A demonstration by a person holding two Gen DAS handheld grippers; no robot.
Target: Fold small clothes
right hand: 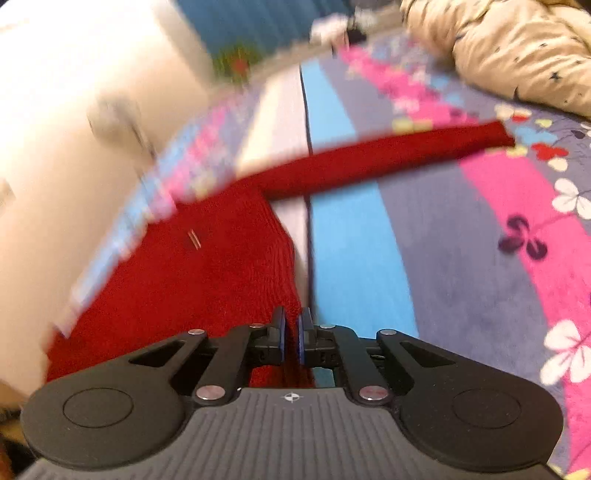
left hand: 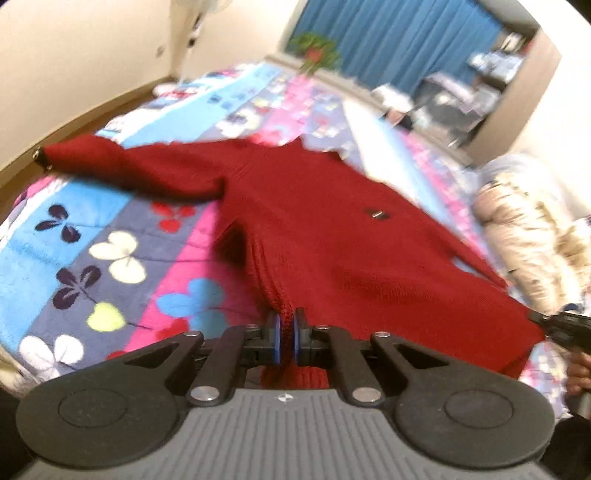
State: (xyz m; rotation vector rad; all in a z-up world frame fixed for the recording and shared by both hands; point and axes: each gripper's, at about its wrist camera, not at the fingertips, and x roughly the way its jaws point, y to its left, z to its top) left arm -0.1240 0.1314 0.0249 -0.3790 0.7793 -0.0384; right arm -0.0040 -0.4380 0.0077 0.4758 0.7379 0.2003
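Surface: bed [left hand: 110, 229] wearing a striped, flower-print blanket.
Room: blue curtain [left hand: 388, 33] hanging at 12 o'clock.
Garment: red sweater [left hand: 332, 236] lying spread on the blanket.
Surroundings: beige bedding [right hand: 517, 48] sitting at 2 o'clock.
Left claw [left hand: 285, 328]: clenching the sweater's hem.
Right claw [right hand: 291, 332]: pinching the hem too.

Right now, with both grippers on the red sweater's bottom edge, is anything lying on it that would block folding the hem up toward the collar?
Nothing visible does. The red sweater lies spread on the flowered blanket, its body bare. The left gripper and right gripper pinch the hem. The beige bedding sits off to the side.
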